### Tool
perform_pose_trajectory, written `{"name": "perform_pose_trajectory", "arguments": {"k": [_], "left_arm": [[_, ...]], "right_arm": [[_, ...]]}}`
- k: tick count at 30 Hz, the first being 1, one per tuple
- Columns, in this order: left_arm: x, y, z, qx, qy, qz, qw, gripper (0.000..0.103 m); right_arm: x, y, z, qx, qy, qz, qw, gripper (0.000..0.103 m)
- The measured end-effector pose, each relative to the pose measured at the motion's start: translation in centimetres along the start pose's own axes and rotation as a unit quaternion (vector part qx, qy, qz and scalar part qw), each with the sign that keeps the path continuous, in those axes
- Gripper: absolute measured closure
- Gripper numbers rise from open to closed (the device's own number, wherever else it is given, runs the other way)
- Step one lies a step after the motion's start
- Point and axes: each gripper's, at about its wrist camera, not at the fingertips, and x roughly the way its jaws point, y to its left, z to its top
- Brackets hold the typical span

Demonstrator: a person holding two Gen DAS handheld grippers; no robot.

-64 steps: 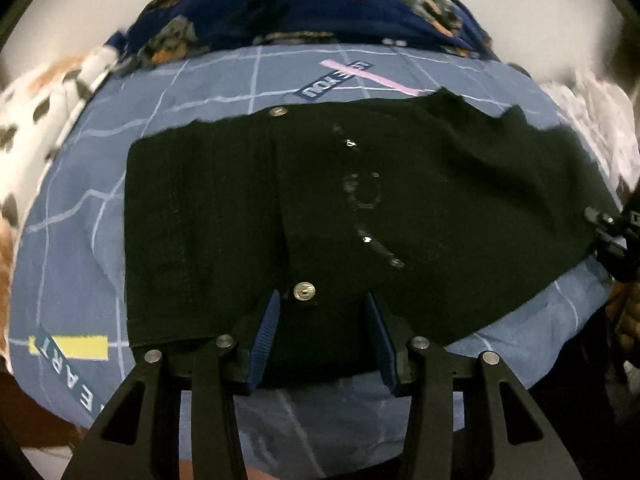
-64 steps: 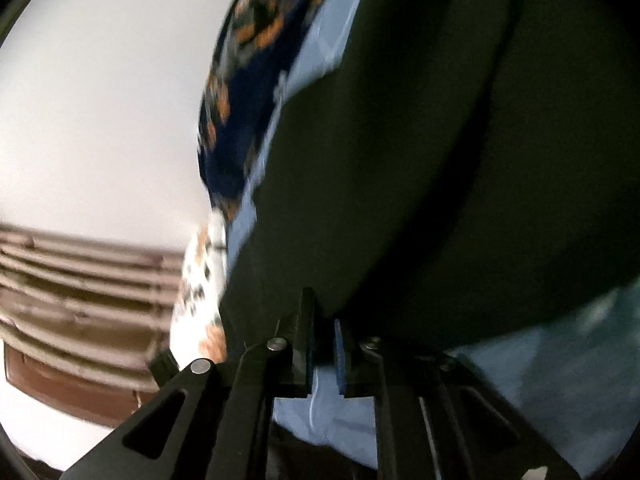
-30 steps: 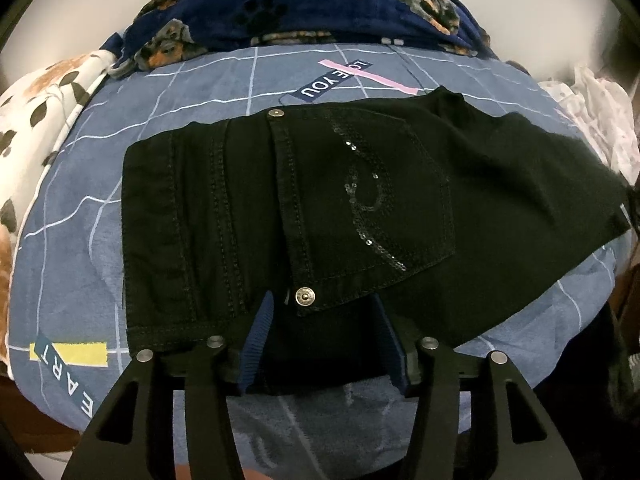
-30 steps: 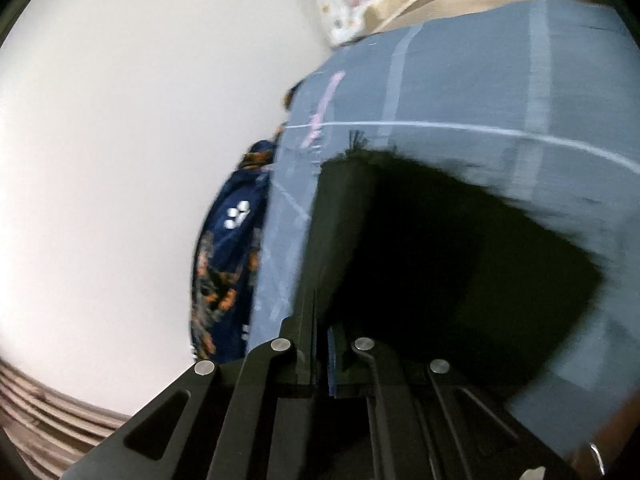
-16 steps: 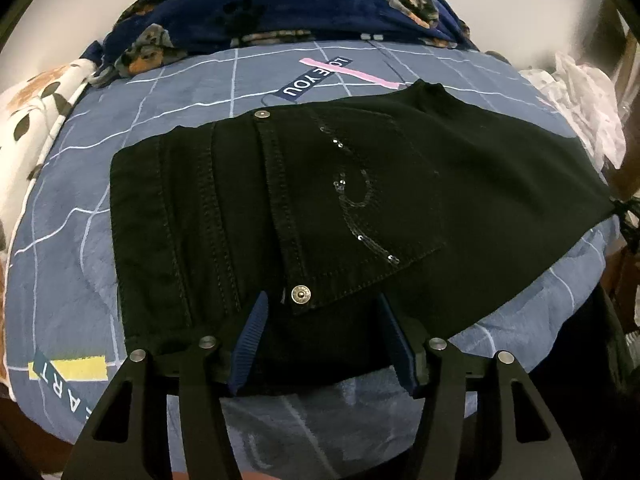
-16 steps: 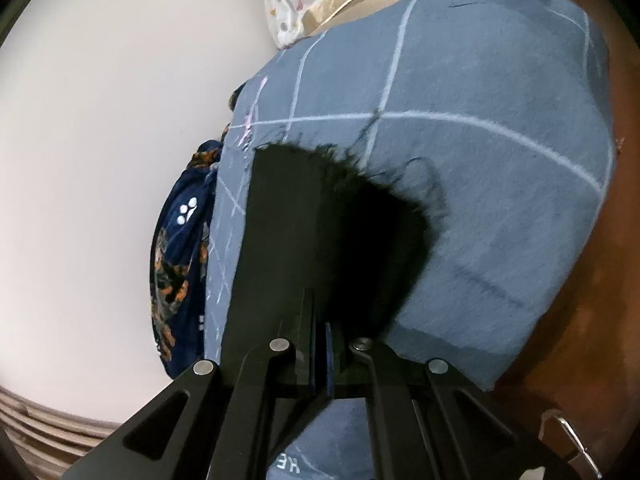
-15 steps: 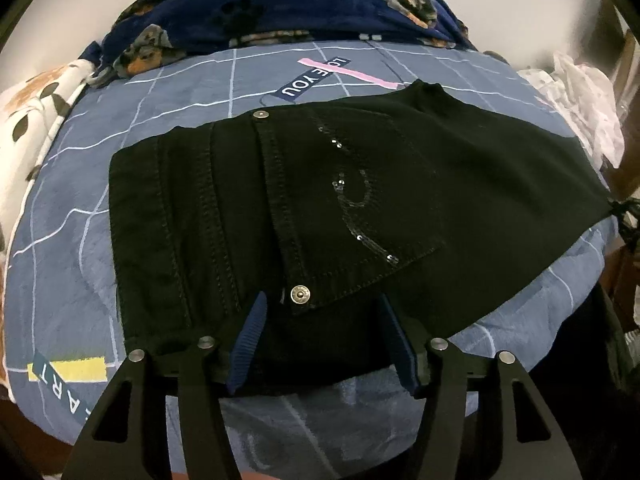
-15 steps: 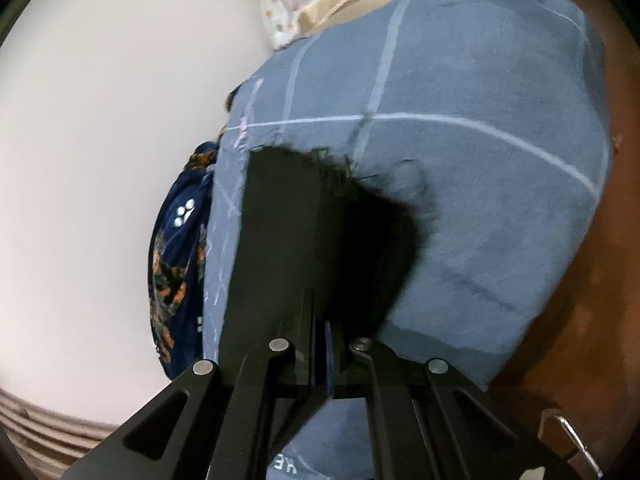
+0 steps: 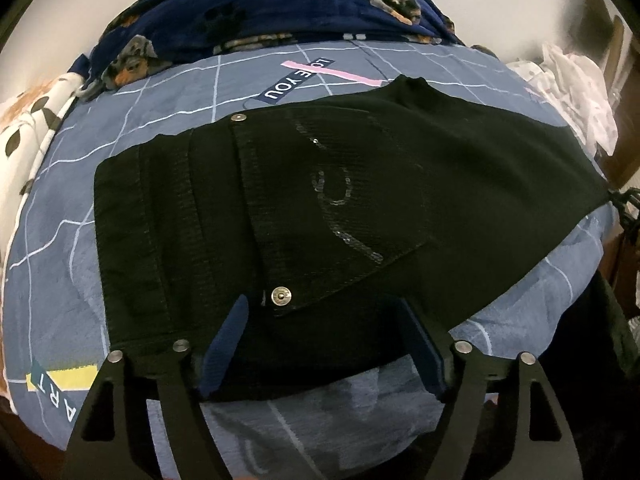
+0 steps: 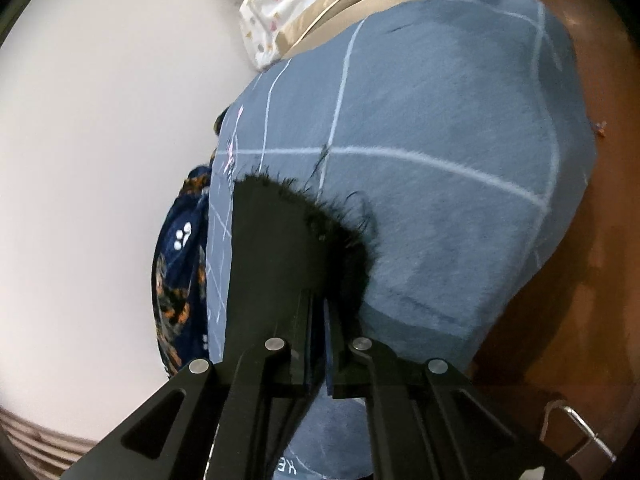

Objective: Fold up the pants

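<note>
A bed (image 9: 168, 128) under a blue grid-lined cover carries a navy dog-print blanket (image 9: 280, 12) at its far end. Black pants (image 9: 360, 184) lie flat across the cover, back pocket up. The left gripper (image 9: 320, 340) hangs over their near edge, fingers spread wide, gripping nothing. The right gripper (image 10: 318, 344) has its fingers pinched tight on the frayed hem (image 10: 320, 216).

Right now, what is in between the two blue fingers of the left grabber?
In the left wrist view, the black pants fill the gap between the left gripper fingers, with a silver pocket button just ahead.
</note>
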Motion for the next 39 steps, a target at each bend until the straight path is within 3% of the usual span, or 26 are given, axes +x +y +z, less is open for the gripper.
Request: {"name": "perform_pose_trajectory", "arguments": {"k": [4, 7, 9, 11, 14, 16, 18, 20, 24, 28, 34, 39], "left_arm": [[-0.2, 0.2, 0.1, -0.01, -0.005, -0.003, 0.9999, 0.025], [-0.7, 0.7, 0.3, -0.029, -0.016, -0.008, 0.9994, 0.025], [-1.0, 1.0, 0.5, -0.042, -0.021, -0.012, 0.9988, 0.025], [-1.4, 1.2, 0.7, -0.054, -0.027, -0.012, 0.9981, 0.025], [-2.1, 0.9, 0.8, -0.051, -0.047, 0.0, 0.9976, 0.025], [-2.4, 0.7, 0.8, -0.041, -0.057, 0.021, 0.9973, 0.025], [-2.6, 0.8, 0.8, -0.038, -0.06, 0.038, 0.9968, 0.025], [-3.0, 1.2, 0.9, -0.042, -0.063, 0.041, 0.9963, 0.025], [-4.9, 2.1, 1.1, -0.062, -0.084, 0.056, 0.9929, 0.025], [-5.9, 3.3, 1.0, -0.086, -0.096, 0.07, 0.9892, 0.025], [-5.0, 5.0, 0.7, -0.121, -0.078, 0.066, 0.9873, 0.025], [-4.4, 5.3, 0.4, -0.128, -0.07, 0.068, 0.9869, 0.025]], "right_arm": [[-2.2, 0.9, -0.5, -0.005, -0.028, -0.013, 1.0, 0.092], [-3.1, 3.7, -2.0, -0.044, -0.036, 0.012, 0.998, 0.092], [-2.2, 6.5, -3.7, -0.085, -0.01, 0.04, 0.995, 0.092], [0.5, 10.6, -6.5, -0.154, 0.049, 0.058, 0.985, 0.092], [6.1, 17.8, -13.2, -0.296, 0.172, 0.088, 0.935, 0.091], [10.0, 22.7, -18.6, -0.409, 0.224, 0.096, 0.879, 0.088], [13.5, 26.2, -22.9, -0.495, 0.255, 0.102, 0.825, 0.076], [17.6, 28.7, -26.5, -0.555, 0.278, 0.091, 0.779, 0.071], [23.1, 31.0, -31.6, -0.631, 0.313, 0.075, 0.706, 0.071], [27.6, 31.9, -34.5, -0.665, 0.343, 0.062, 0.66, 0.071], [32.4, 31.3, -36.1, -0.694, 0.402, 0.024, 0.597, 0.071], [33.9, 31.4, -37.3, -0.712, 0.421, 0.016, 0.561, 0.071]]}}
